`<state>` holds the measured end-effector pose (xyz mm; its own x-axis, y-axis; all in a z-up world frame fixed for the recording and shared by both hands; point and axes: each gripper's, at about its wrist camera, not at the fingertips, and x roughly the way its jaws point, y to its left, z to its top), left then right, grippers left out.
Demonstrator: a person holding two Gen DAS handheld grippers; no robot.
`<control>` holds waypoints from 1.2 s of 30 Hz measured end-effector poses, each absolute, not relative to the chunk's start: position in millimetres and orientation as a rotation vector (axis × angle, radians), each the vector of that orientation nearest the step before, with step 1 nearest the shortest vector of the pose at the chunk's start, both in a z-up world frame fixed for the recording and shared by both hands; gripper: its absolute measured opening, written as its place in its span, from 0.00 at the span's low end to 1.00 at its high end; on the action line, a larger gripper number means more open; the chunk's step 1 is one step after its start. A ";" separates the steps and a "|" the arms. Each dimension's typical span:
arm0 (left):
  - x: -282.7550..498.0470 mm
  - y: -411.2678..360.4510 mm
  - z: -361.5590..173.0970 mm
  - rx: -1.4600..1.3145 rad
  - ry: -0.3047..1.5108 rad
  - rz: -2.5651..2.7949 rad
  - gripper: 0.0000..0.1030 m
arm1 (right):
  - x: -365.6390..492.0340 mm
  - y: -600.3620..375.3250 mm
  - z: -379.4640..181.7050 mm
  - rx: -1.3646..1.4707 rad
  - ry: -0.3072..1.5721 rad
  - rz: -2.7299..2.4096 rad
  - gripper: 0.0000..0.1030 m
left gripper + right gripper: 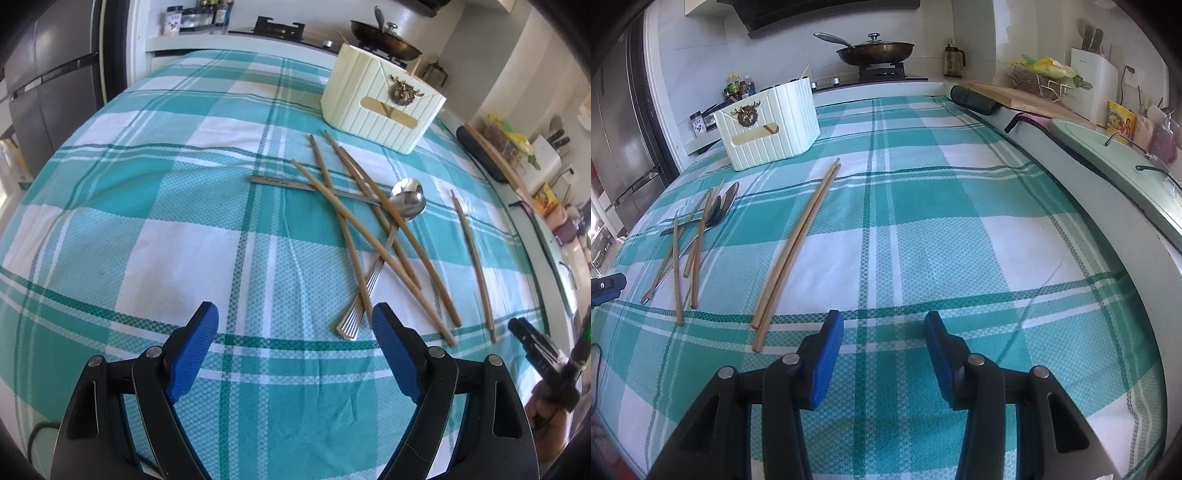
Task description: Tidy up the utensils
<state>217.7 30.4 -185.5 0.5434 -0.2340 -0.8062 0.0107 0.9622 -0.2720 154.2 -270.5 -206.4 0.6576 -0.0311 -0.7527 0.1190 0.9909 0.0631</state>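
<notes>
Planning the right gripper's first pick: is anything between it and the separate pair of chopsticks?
Nothing visible: only bare tablecloth lies between the open right gripper and the chopstick pair, which lies apart from the crossed pile.

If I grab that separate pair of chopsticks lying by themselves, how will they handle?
The chopstick pair looks thin, stiff and light. Being slender and smooth, they may roll or split apart on the checked cloth, and one may slip out.

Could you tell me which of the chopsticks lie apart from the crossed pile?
The parallel pair of chopsticks lying alone beside the pile; the others cross over the spoons.
</notes>
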 end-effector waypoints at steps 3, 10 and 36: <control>226.2 26.2 -181.1 -0.246 0.969 -0.148 0.84 | 156.2 -266.1 -207.1 0.088 0.854 -0.087 0.45; 252.1 5.4 -187.7 -0.188 0.974 -0.149 0.83 | 158.1 -261.2 -207.6 0.055 0.862 -0.093 0.46; 283.4 -17.2 -201.5 0.061 0.938 -0.085 0.05 | 234.6 -225.0 -195.9 0.136 0.985 0.119 0.10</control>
<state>283.4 -17.2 -201.5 0.5884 -0.0463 -0.8073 0.0990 0.9950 0.0151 234.6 -225.0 -195.9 0.5476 0.1621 -0.8209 -0.0388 0.9849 0.1687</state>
